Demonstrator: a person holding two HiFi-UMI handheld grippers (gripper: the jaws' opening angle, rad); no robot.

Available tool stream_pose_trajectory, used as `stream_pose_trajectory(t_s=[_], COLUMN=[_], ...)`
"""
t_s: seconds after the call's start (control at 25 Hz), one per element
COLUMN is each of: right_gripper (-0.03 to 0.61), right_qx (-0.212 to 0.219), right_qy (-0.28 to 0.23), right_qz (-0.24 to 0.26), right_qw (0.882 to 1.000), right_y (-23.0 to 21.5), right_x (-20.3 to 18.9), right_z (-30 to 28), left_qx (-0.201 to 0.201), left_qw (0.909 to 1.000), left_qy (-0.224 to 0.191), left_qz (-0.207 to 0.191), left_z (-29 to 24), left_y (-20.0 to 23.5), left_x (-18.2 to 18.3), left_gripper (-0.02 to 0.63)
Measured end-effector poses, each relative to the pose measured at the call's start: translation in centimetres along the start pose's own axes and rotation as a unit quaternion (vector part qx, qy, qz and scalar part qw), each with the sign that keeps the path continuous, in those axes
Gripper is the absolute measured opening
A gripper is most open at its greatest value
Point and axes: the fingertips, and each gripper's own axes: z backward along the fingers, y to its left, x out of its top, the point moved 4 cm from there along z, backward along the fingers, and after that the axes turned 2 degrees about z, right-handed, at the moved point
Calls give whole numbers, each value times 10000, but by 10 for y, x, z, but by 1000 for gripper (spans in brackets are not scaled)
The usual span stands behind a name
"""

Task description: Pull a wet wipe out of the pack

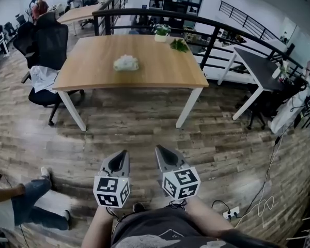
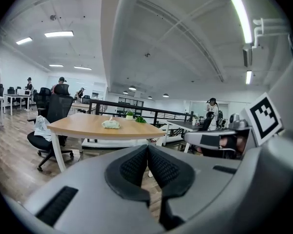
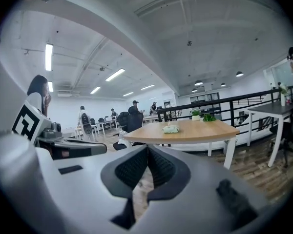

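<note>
Pack (image 1: 126, 62) lies well ahead of both grippers. Left gripper (image 1: 124, 154) and right gripper (image 1: 159, 150) hang side by side, each with its fingers pressed together on nothing, pointing toward it. Past them comes floor (image 1: 144, 123), then the worktop (image 1: 88, 71). The pack sits near the worktop's middle, long axis crosswise, straight ahead of the left gripper, which looks marginally nearer.
</note>
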Motion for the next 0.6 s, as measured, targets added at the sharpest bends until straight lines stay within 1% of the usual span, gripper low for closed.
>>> stream_pose_trajectory(t_s=[0.12, 0.36, 0.6], right_gripper=[25, 25, 25], right_qx=[-131, -296, -253], right_qy=[-57, -84, -28], right_qz=[-121, -114, -7], right_qw=[9998, 9995, 9997], right_y=[0, -1, -5], right_x=[-1, 2, 1], right_z=[-2, -8, -26], left_qx=[-58, -46, -23], left_qw=[10000, 9999, 9999], left_qy=[-56, -152, -169], left_qz=[1, 15, -21], left_z=[5, 4, -9], left_y=[11, 36, 49], left_x=[-1, 4, 10], left_gripper=[15, 15, 15])
